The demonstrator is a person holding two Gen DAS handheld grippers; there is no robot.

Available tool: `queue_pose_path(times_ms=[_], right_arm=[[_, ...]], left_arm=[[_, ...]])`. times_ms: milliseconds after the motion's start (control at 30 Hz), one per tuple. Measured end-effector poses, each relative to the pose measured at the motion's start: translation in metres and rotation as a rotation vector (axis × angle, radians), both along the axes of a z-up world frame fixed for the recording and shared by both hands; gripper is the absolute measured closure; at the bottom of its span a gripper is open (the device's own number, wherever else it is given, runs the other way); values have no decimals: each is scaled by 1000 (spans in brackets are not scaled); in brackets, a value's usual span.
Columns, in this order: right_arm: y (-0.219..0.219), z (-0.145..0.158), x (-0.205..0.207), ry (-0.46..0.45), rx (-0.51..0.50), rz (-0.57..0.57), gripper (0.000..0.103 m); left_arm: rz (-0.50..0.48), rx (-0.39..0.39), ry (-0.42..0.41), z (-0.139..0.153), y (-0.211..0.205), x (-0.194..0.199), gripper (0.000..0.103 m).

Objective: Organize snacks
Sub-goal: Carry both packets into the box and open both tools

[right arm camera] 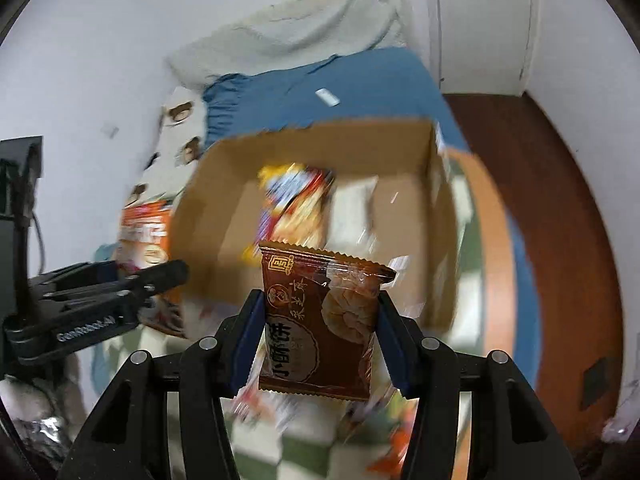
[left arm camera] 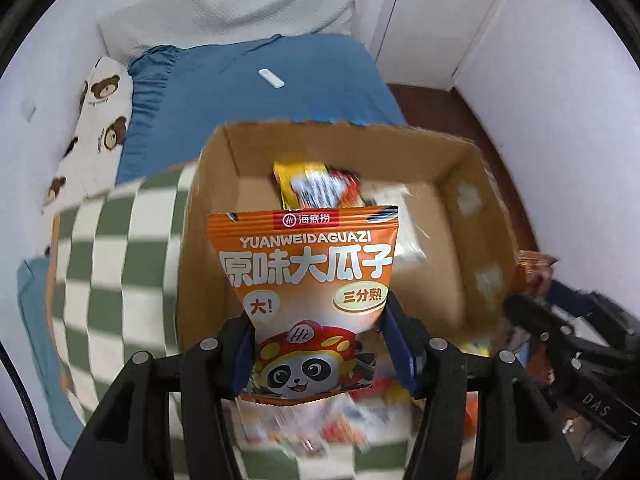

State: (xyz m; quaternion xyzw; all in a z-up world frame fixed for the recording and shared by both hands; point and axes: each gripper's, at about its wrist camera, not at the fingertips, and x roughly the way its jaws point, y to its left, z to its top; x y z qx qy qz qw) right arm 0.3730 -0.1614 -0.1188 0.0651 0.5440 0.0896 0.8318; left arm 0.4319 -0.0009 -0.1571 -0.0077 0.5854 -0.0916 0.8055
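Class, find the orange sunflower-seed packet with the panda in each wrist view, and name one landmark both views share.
Left wrist: orange packet at centre, clamped in the left gripper.
Right wrist: at the left edge, blurred, beside the box.
Shared landmark: the cardboard box.

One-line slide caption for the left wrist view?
Left gripper holds an orange sunflower-seed packet above an open cardboard box.

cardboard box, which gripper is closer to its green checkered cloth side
Left. The left gripper, shut on the orange seed packet, is at the cardboard box wall beside the checkered cloth. The right gripper, holding the brown pastry packet, sits toward the opposite wall.
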Motion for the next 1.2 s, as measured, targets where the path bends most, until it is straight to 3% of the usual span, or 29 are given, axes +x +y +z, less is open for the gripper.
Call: queue_pose_path(times_ms=[233,433,600,633,667,700,733,900,1200], right_arm=[[-14,-38,120,127,-120,-3,46],[-22,-76,173,223,-192,-4,46],[-20,-96,187,273,-226,-9,43],[-19,-100,187,280,-233,-6,41],[-18,-104,190,289,-240,-3,33],[-17,-108,191,295,-245,1,21],[-16,-111,192,302,-246,7,18],[-9,-121,190,322,-225,6,9],[-8,-125,161,340,-160,-7,7]], left_arm=[[-4,141,144,-62,-9,111,49],[12,181,221,-103,-1,149,48],[40,170,251,-117,7,157,47],[43,160,251,-117,9,157,41],[46,153,253,-118,10,158,32],[48,153,255,-119,11,158,13],[49,148,252,-119,12,158,6],[53,119,242,-112,13,148,6],[59,74,223,-98,10,109,6]])
